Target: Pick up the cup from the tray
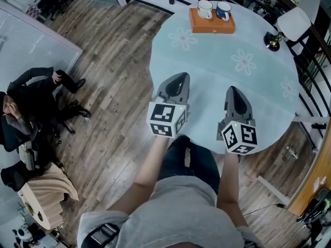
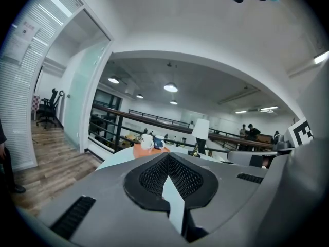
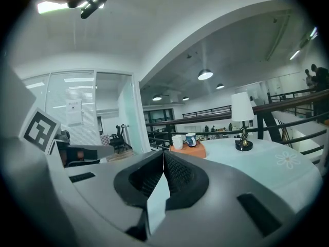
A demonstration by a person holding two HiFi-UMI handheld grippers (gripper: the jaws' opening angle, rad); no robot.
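Two cups [image 1: 205, 8] show everywhere, ceiling lights [image 2: 170, 87] only in the gripper views.

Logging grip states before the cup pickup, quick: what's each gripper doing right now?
Left gripper: closed, holding nothing.
Right gripper: closed, holding nothing.

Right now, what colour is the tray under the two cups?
The tray is orange; the head view shows it best.

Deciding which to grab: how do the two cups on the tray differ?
The white cup is white; the blue cup is dark blue outside. In the head view the white cup stands left on the tray, the blue cup right. Both stand upright, side by side.
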